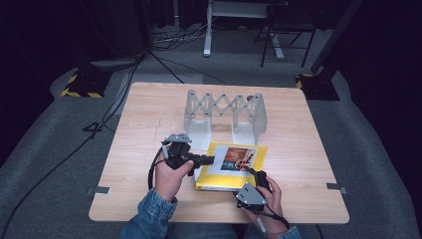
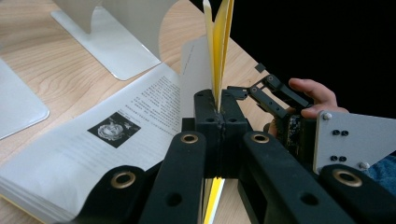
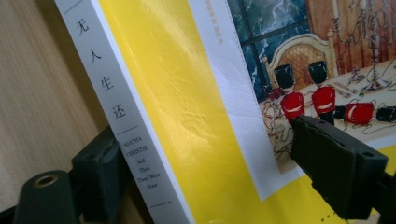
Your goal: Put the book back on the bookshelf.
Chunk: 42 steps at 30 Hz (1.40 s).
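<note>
We have the yellow paperback book (image 1: 231, 167) lying on the wooden counter (image 1: 149, 119), before the grey metal folding bookstand (image 1: 225, 117). Our left gripper (image 2: 218, 112) has its jaws pinched tight on the lifted front cover, while our right gripper's (image 3: 210, 172) open jaws straddle the spine edge. The opening looks barely begun; shelving remains.

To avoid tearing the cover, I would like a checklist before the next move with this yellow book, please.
1. Left gripper shut on the yellow cover: ok.
2. Cover lifted clear of the pages: ok.
3. Right gripper open, jaws astride the book's spine: ok.
4. Right gripper's pads pressing the book: cannot tell.
5. Metal rack stands apart from the book, behind it: ok.
</note>
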Each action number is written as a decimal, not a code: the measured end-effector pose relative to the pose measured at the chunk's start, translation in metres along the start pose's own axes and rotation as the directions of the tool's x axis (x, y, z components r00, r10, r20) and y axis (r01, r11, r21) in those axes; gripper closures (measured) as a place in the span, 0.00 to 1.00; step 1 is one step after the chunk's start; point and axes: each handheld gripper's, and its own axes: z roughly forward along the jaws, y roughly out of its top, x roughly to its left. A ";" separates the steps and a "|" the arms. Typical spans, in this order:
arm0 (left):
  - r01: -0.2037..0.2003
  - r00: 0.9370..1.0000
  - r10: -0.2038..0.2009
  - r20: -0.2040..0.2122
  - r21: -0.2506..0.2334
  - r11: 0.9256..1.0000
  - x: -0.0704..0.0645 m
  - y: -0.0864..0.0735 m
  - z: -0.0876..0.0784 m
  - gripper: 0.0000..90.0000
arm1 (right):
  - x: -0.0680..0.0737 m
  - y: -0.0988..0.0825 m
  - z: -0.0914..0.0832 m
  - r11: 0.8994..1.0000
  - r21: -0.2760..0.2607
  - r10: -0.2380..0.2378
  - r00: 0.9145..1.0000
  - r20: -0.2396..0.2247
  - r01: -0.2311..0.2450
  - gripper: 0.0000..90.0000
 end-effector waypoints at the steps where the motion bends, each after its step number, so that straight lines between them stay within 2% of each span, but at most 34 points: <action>1: -0.004 1.000 0.004 -0.006 0.003 1.000 0.001 0.000 -0.001 0.99 | 0.000 0.000 0.001 1.000 -0.001 -0.006 1.000 0.002 0.006 0.18; 3: 0.005 1.000 -0.005 -0.011 0.001 1.000 0.003 0.000 -0.001 0.99 | 0.000 0.001 0.003 1.000 -0.006 -0.027 1.000 0.004 0.027 0.20; 5: 0.026 0.997 -0.025 -0.066 0.007 1.000 0.006 -0.002 -0.001 0.99 | 0.001 0.003 0.002 0.998 -0.022 -0.059 0.998 -0.010 0.059 0.31; 6: 0.031 0.995 -0.030 -0.091 0.013 0.999 0.007 -0.002 0.000 0.99 | 0.002 0.004 0.000 0.995 -0.036 -0.090 0.996 -0.005 0.089 0.34; 8: 0.048 0.991 -0.044 -0.129 0.030 0.998 0.013 -0.005 0.002 0.99 | 0.002 0.007 -0.003 0.993 -0.041 -0.109 0.994 0.002 0.109 0.37; 10: 0.054 0.988 -0.047 -0.149 0.047 0.997 0.016 -0.006 0.004 0.99 | 0.000 0.008 -0.004 0.993 -0.042 -0.106 0.994 0.000 0.106 0.37; 13: 0.042 0.984 -0.028 -0.177 0.079 0.996 0.015 -0.006 0.009 0.99 | -0.001 0.008 -0.003 0.993 -0.031 -0.117 0.993 -0.008 0.117 0.37; 14: 0.042 0.984 -0.028 -0.177 0.079 0.996 0.015 -0.006 0.009 0.99 | -0.001 0.008 -0.003 0.993 -0.031 -0.117 0.993 -0.008 0.117 0.37; 15: 0.043 0.982 -0.023 -0.188 0.104 0.994 0.015 -0.007 0.013 0.99 | 0.001 0.010 0.000 0.989 -0.030 -0.144 0.989 -0.022 0.143 0.35; 18: 0.072 0.983 -0.050 -0.178 0.120 0.990 0.021 -0.010 0.016 0.99 | 0.004 0.013 0.004 0.982 -0.013 -0.187 0.982 -0.028 0.186 0.30; 23: 0.095 0.980 -0.069 -0.187 0.135 0.986 0.027 -0.013 0.018 0.99 | 0.006 0.016 0.012 0.971 -0.004 -0.240 0.969 -0.054 0.240 0.31; 24: 0.100 0.979 -0.074 -0.188 0.133 0.986 0.028 -0.013 0.018 0.99 | 0.006 0.016 0.013 0.970 -0.003 -0.243 0.968 -0.060 0.243 0.36; 26: 0.100 0.979 -0.076 -0.187 0.123 0.987 0.028 -0.013 0.018 0.99 | 0.007 0.018 0.013 0.966 -0.003 -0.258 0.959 -0.117 0.260 0.61; 27: 0.099 0.980 -0.076 -0.183 0.119 0.988 0.028 -0.013 0.017 0.99 | 0.008 0.019 0.013 0.958 -0.005 -0.286 0.947 -0.149 0.288 0.68; 28: 0.098 0.980 -0.076 -0.182 0.117 0.988 0.028 -0.013 0.017 0.99 | 0.009 0.020 0.012 0.943 0.010 -0.327 0.933 -0.150 0.332 0.71; 29: 0.095 0.981 -0.074 -0.181 0.112 0.989 0.028 -0.013 0.016 0.99 | 0.009 0.020 0.011 0.943 0.010 -0.328 0.934 -0.143 0.333 0.72; 31: 0.086 0.982 -0.069 -0.177 0.089 0.992 0.026 -0.013 0.013 0.99 | 0.007 0.020 0.009 0.950 0.005 -0.308 0.944 -0.114 0.311 0.75; 32: 0.080 0.982 -0.065 -0.177 0.080 0.994 0.026 -0.012 0.012 0.99 | 0.006 0.022 0.007 0.947 -0.001 -0.318 0.941 -0.117 0.320 0.77; 35: 0.068 0.982 -0.059 -0.180 0.044 0.997 0.024 -0.011 0.006 0.96 | 0.003 0.026 0.002 0.950 -0.014 -0.313 0.945 -0.097 0.313 0.79; 39: 0.051 0.973 -0.052 -0.226 -0.007 0.999 0.025 -0.011 -0.005 0.78 | -0.001 0.034 -0.008 0.950 -0.047 -0.312 0.946 -0.086 0.309 0.83; 41: 0.026 0.954 -0.031 -0.299 -0.020 0.999 0.024 -0.012 -0.012 0.73 | -0.004 0.039 -0.013 0.950 -0.059 -0.310 0.947 -0.085 0.306 0.85; 42: 0.018 0.946 -0.025 -0.324 -0.025 1.000 0.025 -0.012 -0.015 0.71 | -0.006 0.041 -0.015 0.956 -0.057 -0.293 0.952 -0.092 0.289 0.85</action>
